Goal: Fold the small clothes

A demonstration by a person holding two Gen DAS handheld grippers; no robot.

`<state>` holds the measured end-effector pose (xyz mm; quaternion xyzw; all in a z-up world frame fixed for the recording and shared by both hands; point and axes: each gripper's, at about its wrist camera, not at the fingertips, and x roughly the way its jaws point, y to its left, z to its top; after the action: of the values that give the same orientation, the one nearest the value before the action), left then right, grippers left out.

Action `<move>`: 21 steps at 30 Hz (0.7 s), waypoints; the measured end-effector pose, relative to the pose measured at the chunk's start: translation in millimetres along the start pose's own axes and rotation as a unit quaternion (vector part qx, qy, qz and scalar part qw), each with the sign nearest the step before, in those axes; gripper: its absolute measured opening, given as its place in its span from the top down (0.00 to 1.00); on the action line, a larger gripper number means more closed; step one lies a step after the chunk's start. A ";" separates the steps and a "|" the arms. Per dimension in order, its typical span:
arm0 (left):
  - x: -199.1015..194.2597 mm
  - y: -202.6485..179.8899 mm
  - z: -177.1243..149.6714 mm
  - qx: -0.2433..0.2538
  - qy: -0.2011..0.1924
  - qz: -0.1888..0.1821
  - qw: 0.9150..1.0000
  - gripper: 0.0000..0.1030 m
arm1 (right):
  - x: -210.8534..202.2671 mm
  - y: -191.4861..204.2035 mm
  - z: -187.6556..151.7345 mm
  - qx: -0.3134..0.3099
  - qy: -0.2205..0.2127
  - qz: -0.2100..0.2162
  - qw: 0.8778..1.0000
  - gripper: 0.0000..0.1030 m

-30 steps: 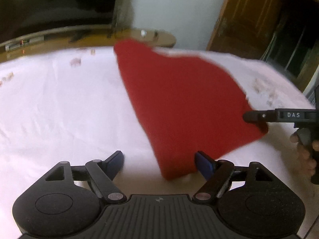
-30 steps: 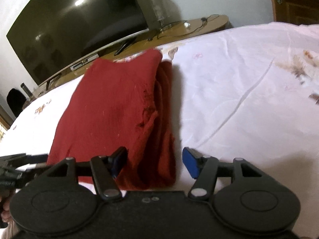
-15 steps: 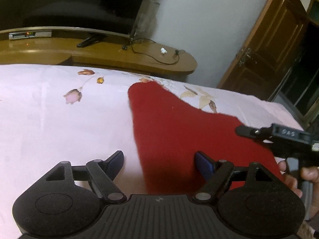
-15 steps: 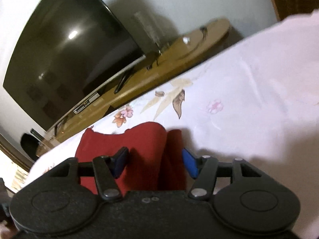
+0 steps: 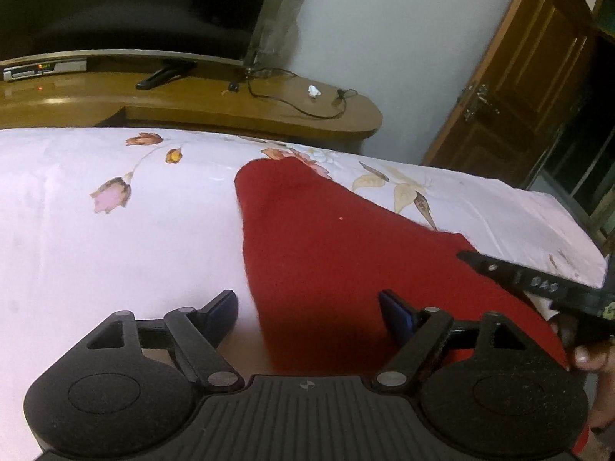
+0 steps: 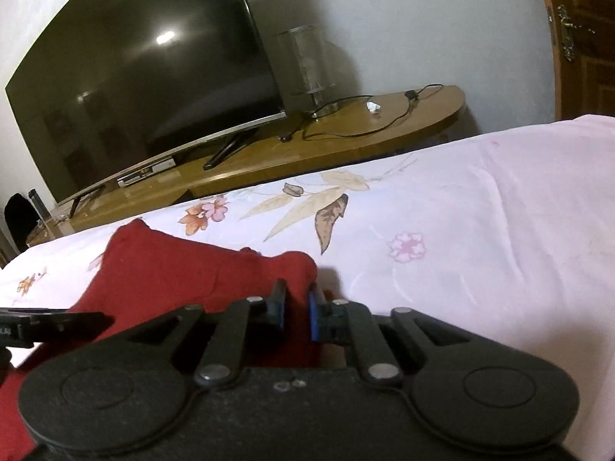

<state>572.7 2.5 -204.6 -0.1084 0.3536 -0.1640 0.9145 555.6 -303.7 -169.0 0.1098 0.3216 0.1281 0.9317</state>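
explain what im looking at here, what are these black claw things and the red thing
No robot here: a person holds a handheld two-finger gripper in each hand, each carrying a wide-angle camera that looks along its fingers. One picture comes from the left gripper, the other from the right gripper. The red cloth is a small garment lying on a bed with a pink flowered sheet; behind stand a television and a wooden stand. The left gripper's jaws are wide open around the cloth's near edge. The right gripper's jaws are closing with a fold of the cloth between them.
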 end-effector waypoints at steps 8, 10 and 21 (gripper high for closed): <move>-18.9 -7.3 -17.2 0.011 0.021 -0.007 1.000 0.20 | -56.3 13.6 -1.1 -0.006 -0.025 0.027 0.999 0.37; -12.0 -5.4 -17.8 -0.003 0.026 -0.007 1.000 0.17 | -31.7 13.5 -10.4 -0.012 0.044 0.011 0.999 0.39; -54.9 5.4 -30.3 -0.023 0.044 -0.055 0.997 0.17 | -78.7 -17.4 -6.8 0.100 0.047 0.070 0.991 0.49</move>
<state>515.1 25.7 -194.8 -0.1409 0.3904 -0.2102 0.8852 494.5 -343.7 -134.2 0.2182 0.3674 0.1654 0.8888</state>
